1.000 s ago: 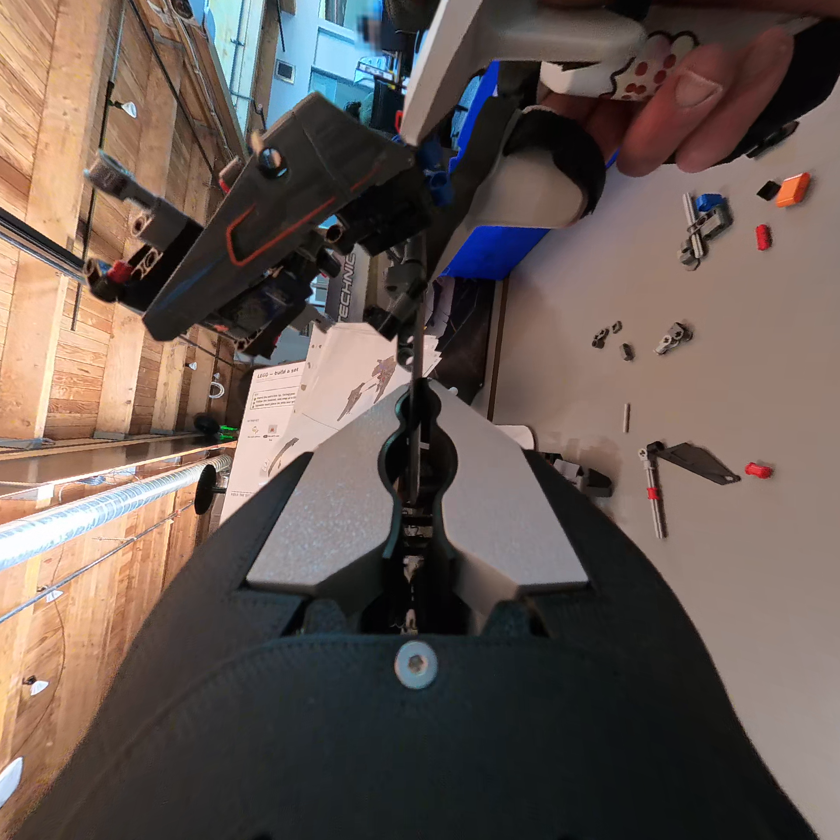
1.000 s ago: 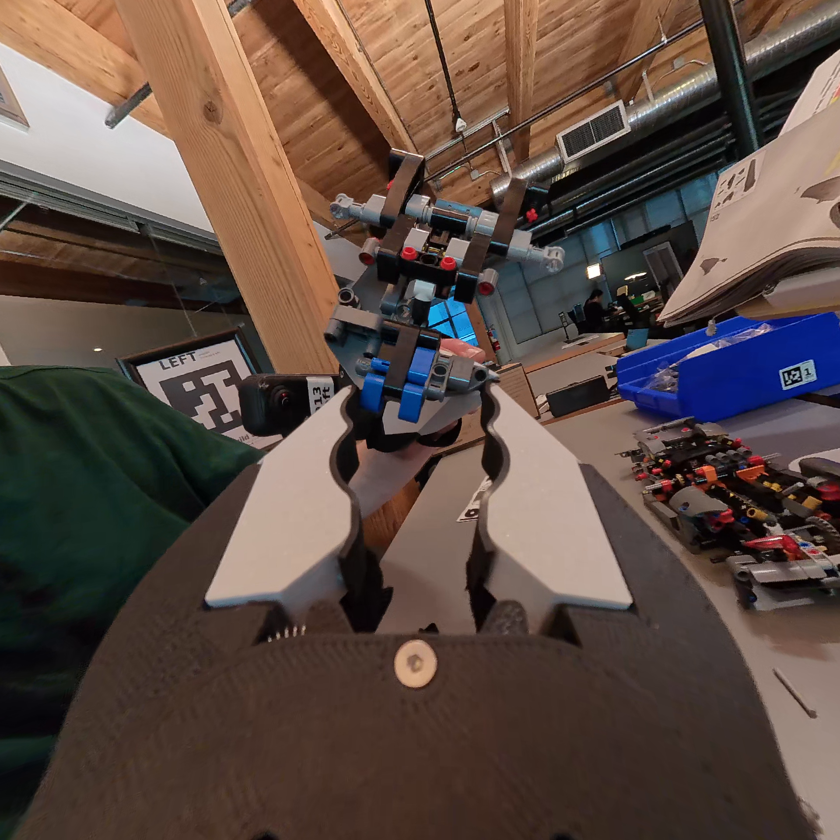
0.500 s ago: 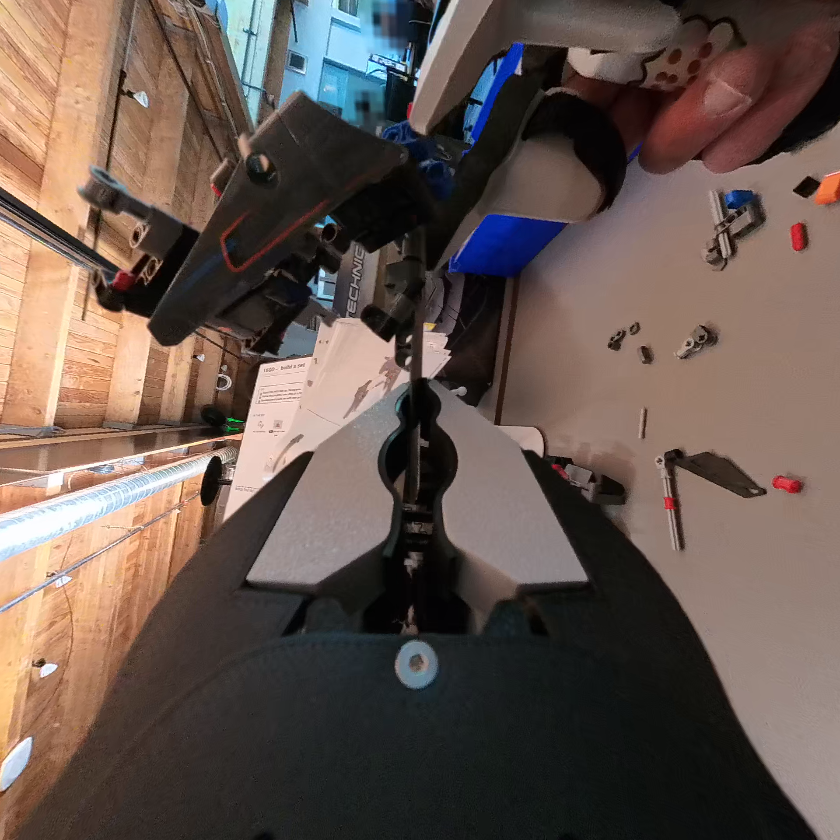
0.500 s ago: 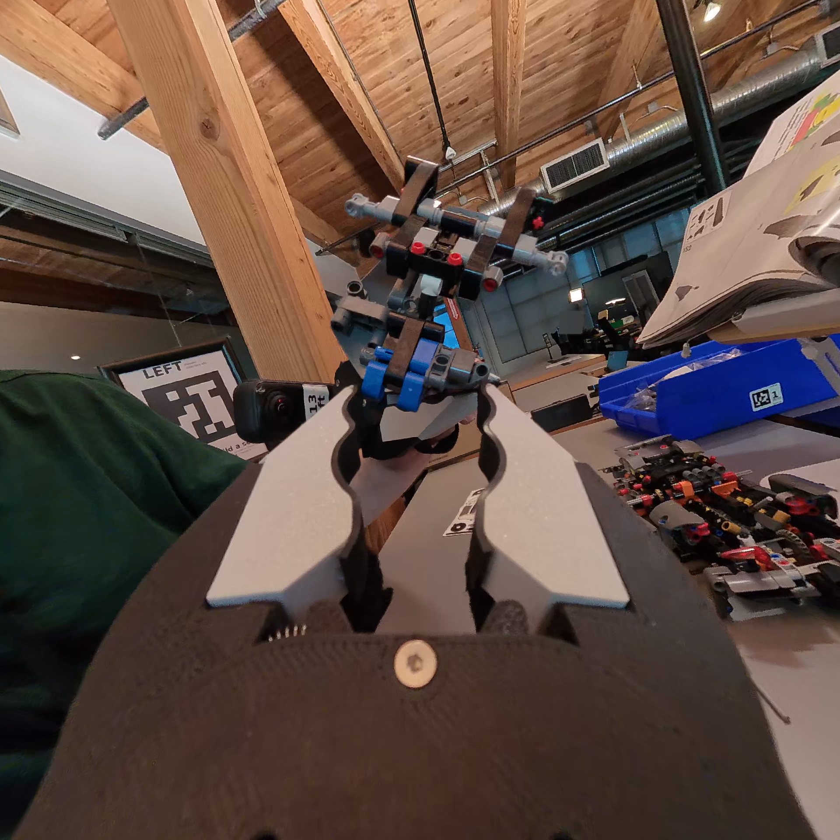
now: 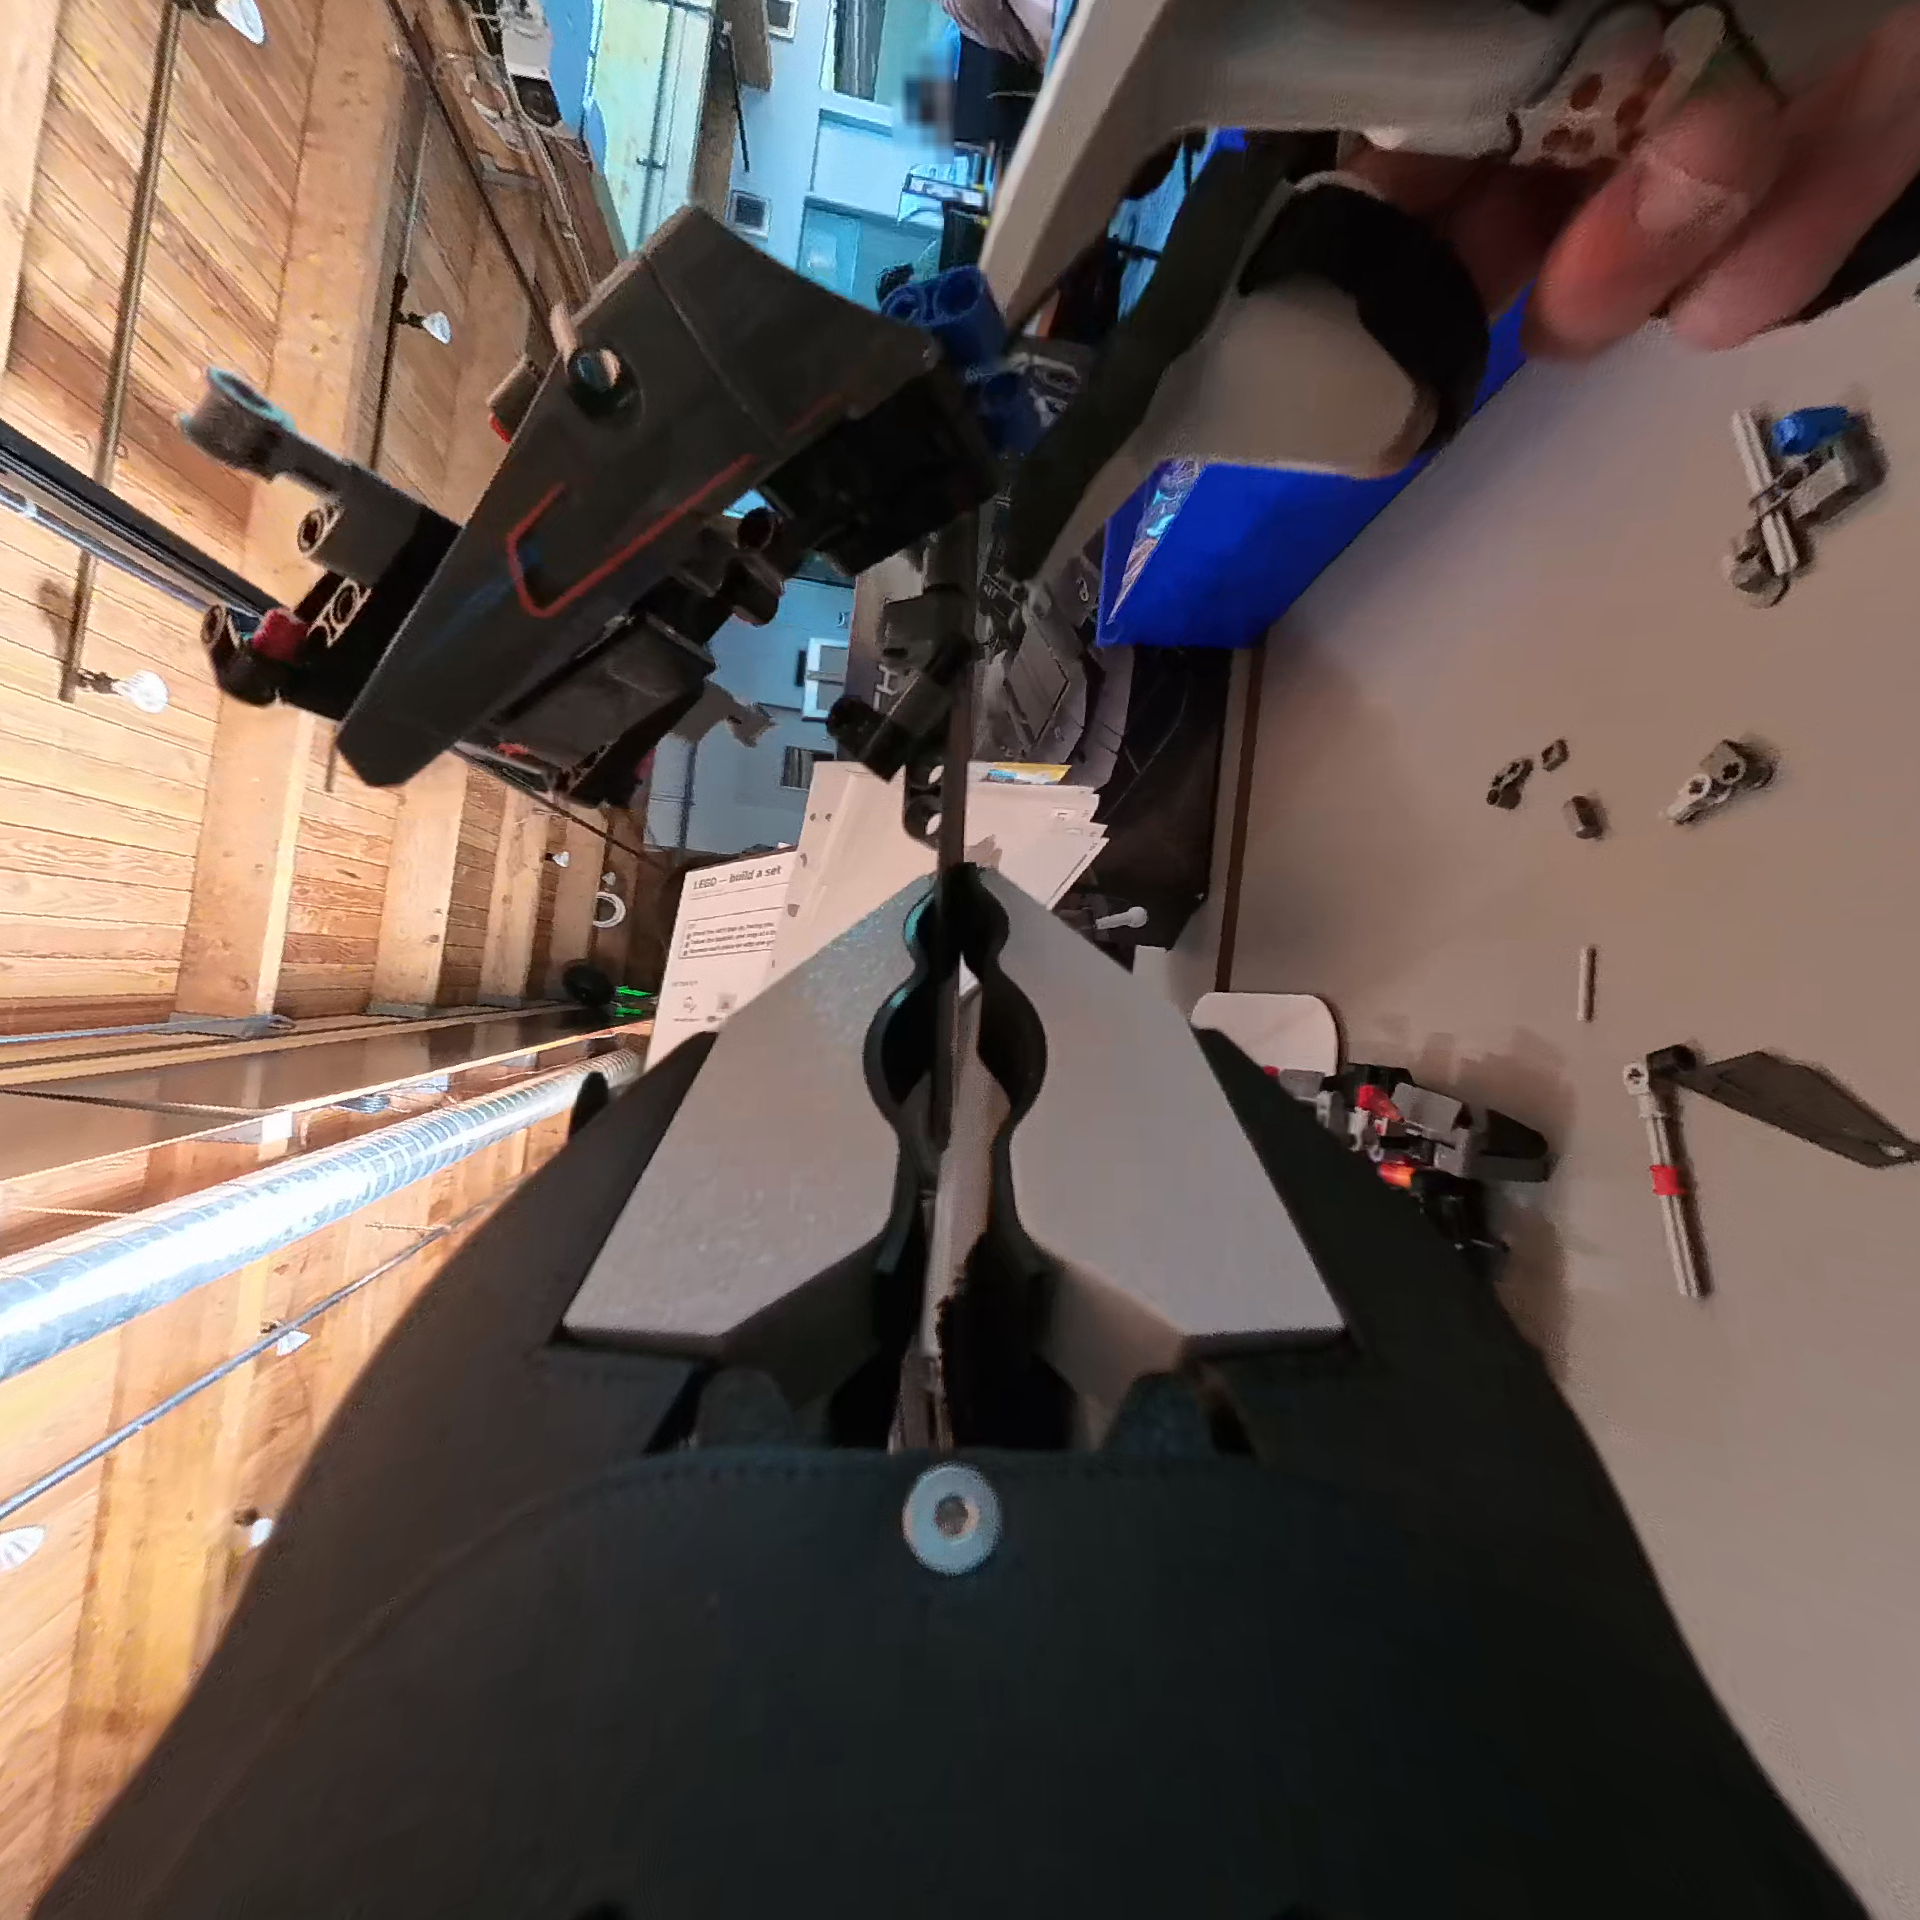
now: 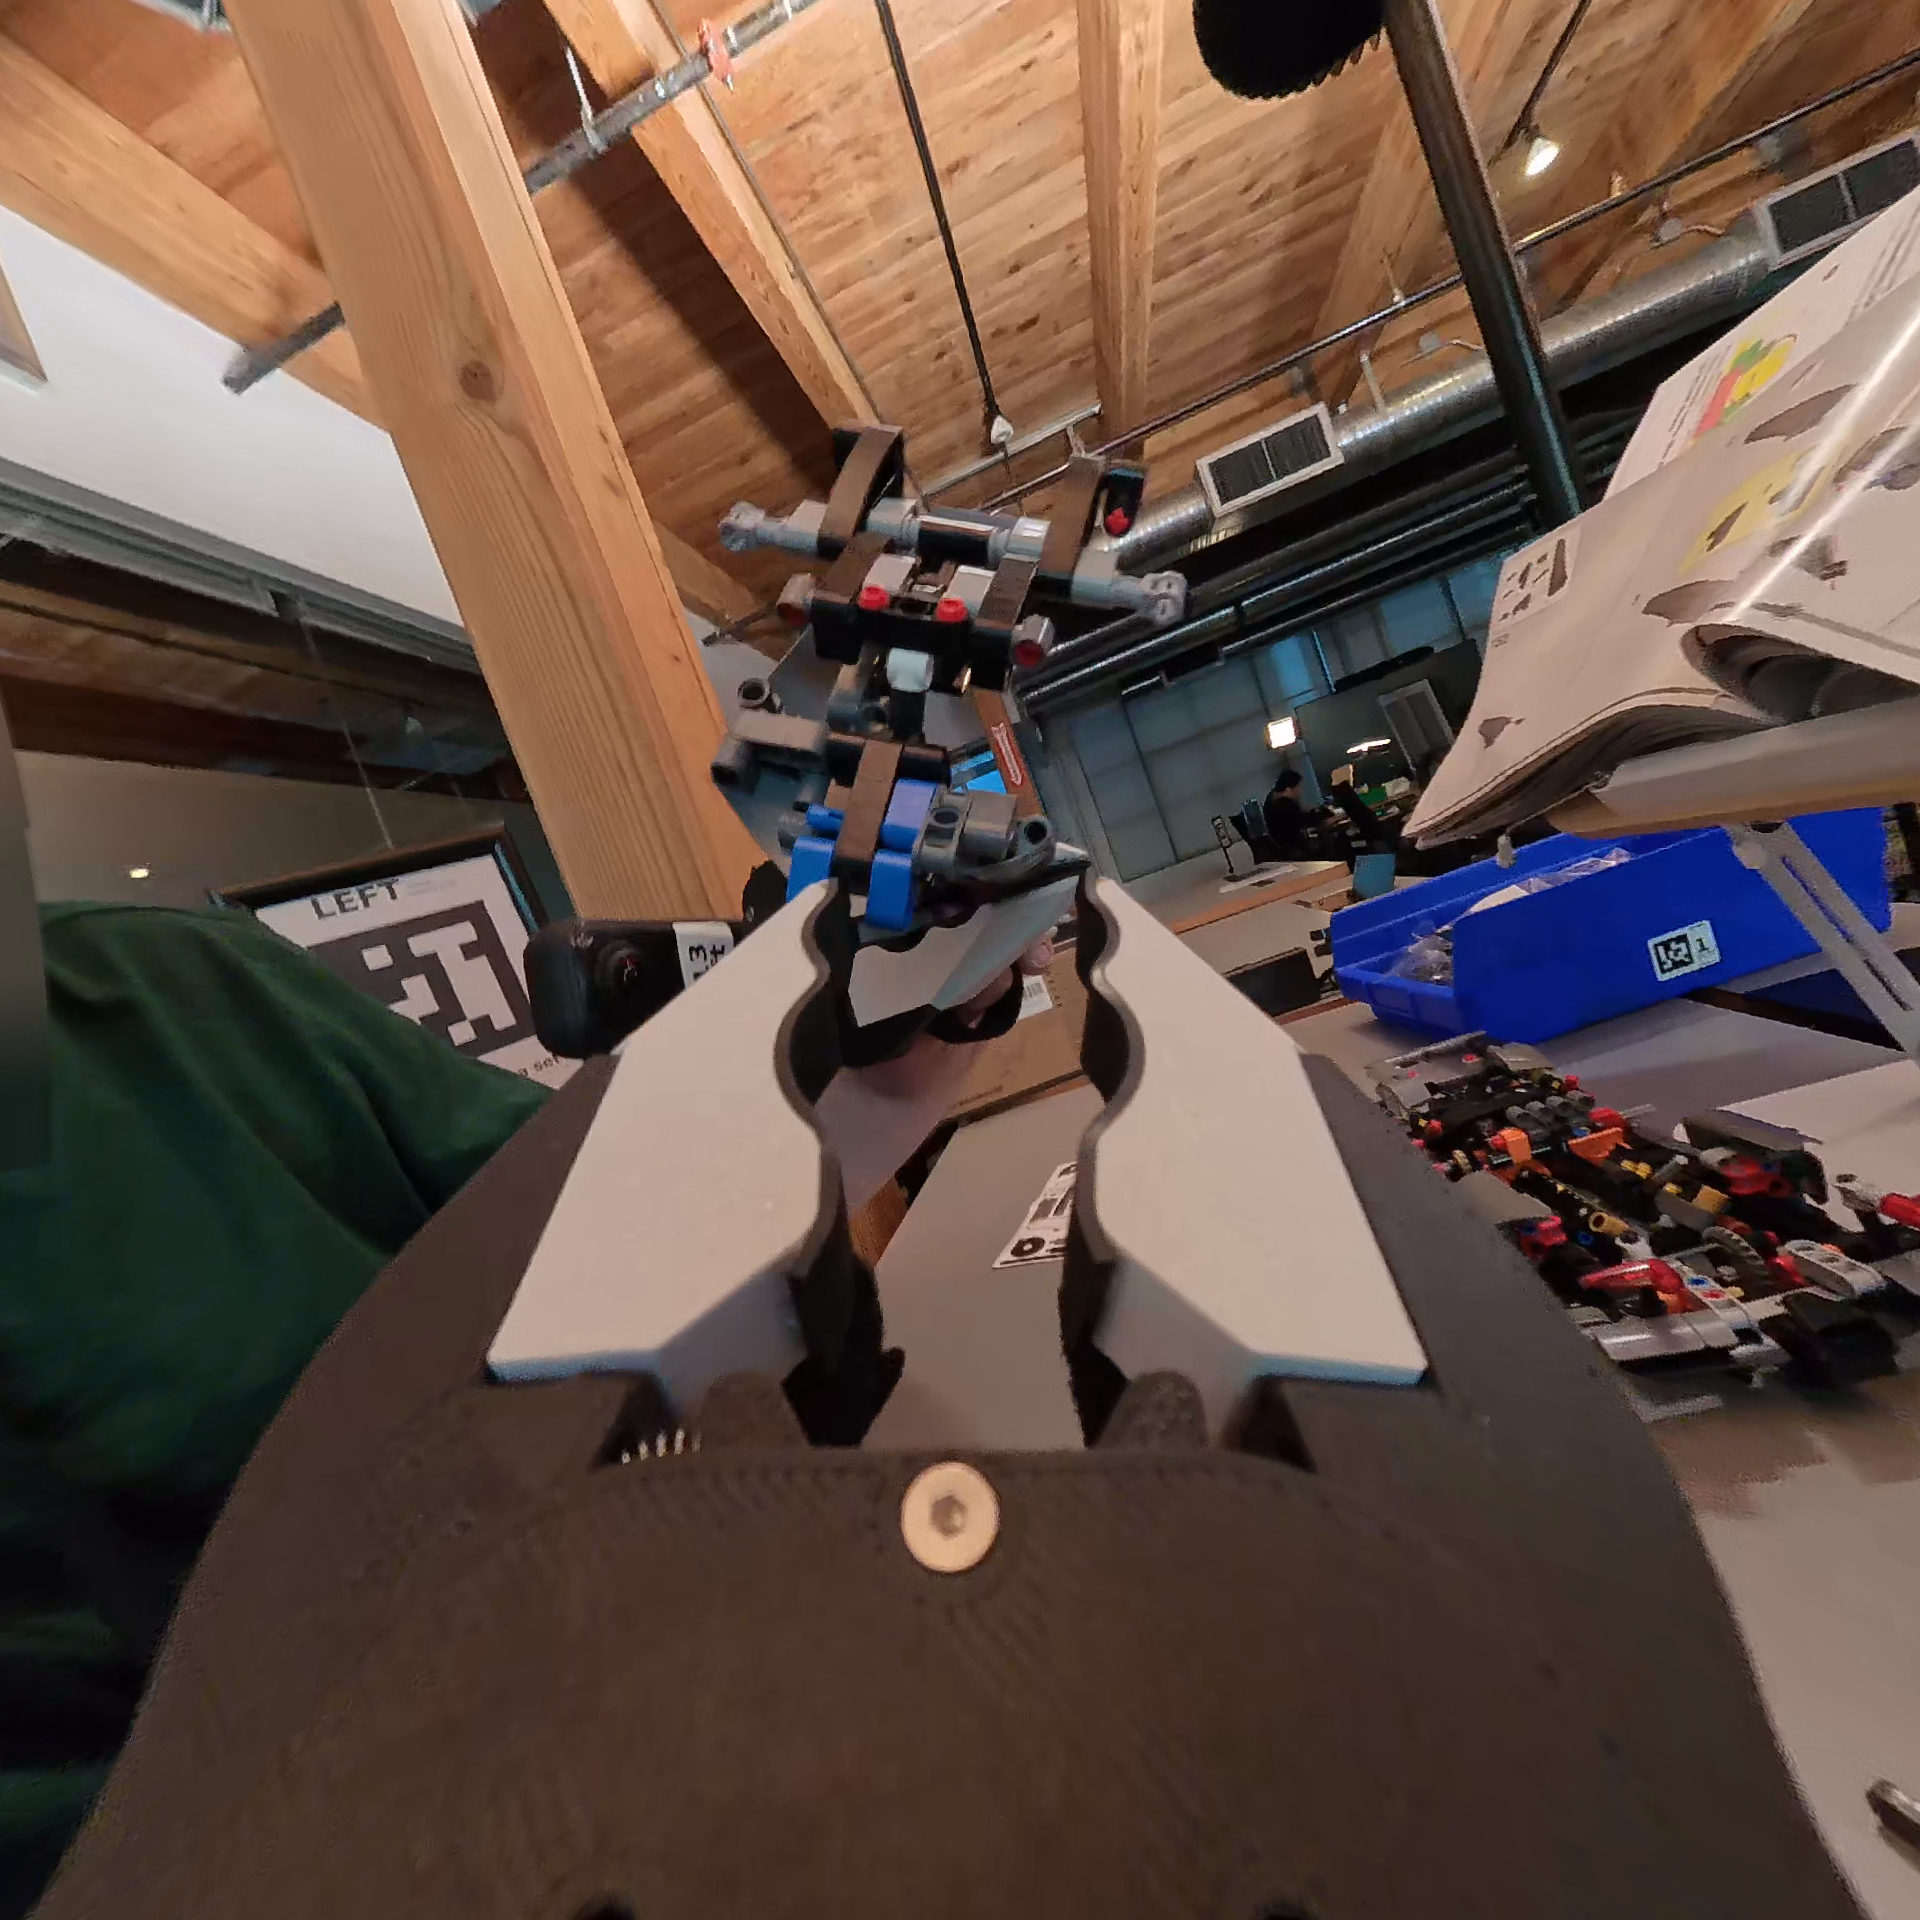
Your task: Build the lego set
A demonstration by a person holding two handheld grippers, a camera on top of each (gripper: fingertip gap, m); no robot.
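Observation:
A black, grey and blue lego assembly [image 5: 665, 499] is held up in the air. My left gripper [image 5: 951, 883] is shut on a thin black part at the assembly's lower end. In the right wrist view the assembly [image 6: 914, 665] stands upright, with a grey cross-axle on top and blue bricks at its base. My right gripper [image 6: 956, 904] is open, its tips on either side of the blue base without touching it. The left gripper's finger [image 6: 987, 925] shows under the assembly there. The right gripper's fingers [image 5: 1247, 83] and a hand show at the top of the left wrist view.
Loose pieces lie on the grey table [image 5: 1662, 1558]: a black panel on an axle [image 5: 1787, 1112], small grey connectors [image 5: 1714, 779], a small sub-build [image 5: 1434, 1132]. A partly built car [image 6: 1662, 1226], a blue bin [image 6: 1600, 956] and an instruction booklet [image 6: 1714, 582] are at the right. A green sleeve [image 6: 208, 1143] is at the left. My right fingertips sit around 7 cm from my left ones. My left gripper's tips are some 20 cm from the small sub-build [image 5: 1434, 1132].
The right gripper has tilted and shifted a little around the assembly's base and stays open. The left gripper keeps its hold. The hand in the left view has moved up and right.

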